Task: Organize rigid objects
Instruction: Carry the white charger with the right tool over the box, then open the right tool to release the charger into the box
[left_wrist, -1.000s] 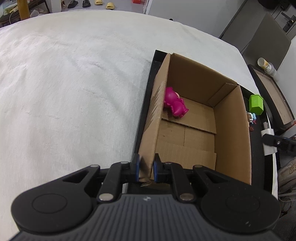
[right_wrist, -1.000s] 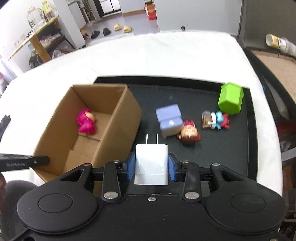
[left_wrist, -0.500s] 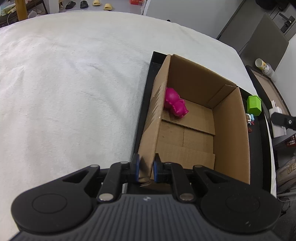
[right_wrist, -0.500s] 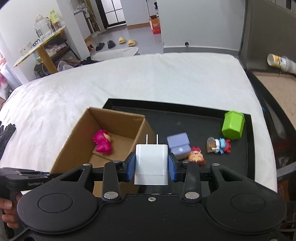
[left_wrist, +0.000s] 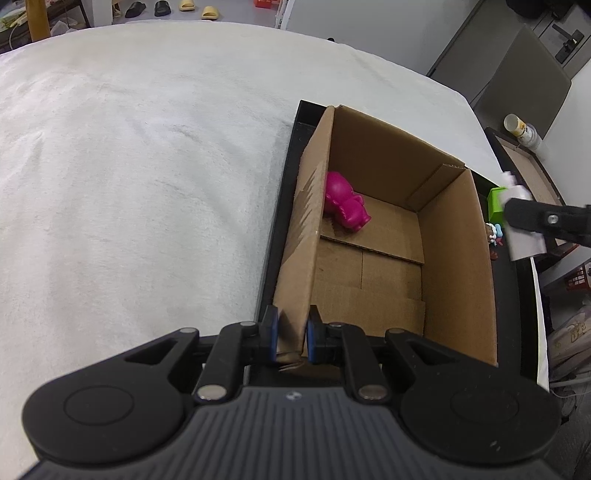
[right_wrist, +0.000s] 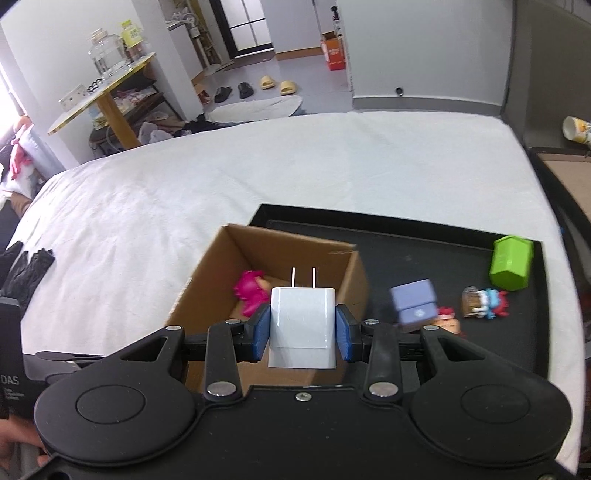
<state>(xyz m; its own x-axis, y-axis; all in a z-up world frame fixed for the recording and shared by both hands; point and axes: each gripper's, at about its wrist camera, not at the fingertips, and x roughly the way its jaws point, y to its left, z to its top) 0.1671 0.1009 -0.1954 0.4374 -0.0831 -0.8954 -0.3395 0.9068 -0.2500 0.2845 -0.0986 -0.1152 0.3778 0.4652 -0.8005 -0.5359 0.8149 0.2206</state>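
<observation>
An open cardboard box (left_wrist: 458, 266) (right_wrist: 218, 266) stands on a black tray (right_wrist: 436, 236) (left_wrist: 280, 206) on a white-covered bed. A pink toy figure (left_wrist: 345, 205) (right_wrist: 251, 291) lies inside it. My left gripper (left_wrist: 290, 334) is shut on the box's near corner wall. My right gripper (right_wrist: 303, 326) is shut on a white plug charger (right_wrist: 303, 325), prongs pointing away, held above the box's right side. In the left wrist view the charger (left_wrist: 524, 240) shows at the right edge, above the tray.
On the tray right of the box lie a lilac block (right_wrist: 415, 304), a small doll head (right_wrist: 447, 319), a little blue-and-red figure (right_wrist: 485, 301) and a green house-shaped block (right_wrist: 511, 267). Black gloves (right_wrist: 26, 266) lie at the bed's left edge.
My right gripper has risen and drawn back with the charger, so the box and tray look smaller and farther away. The left gripper keeps its hold on the box wall.
</observation>
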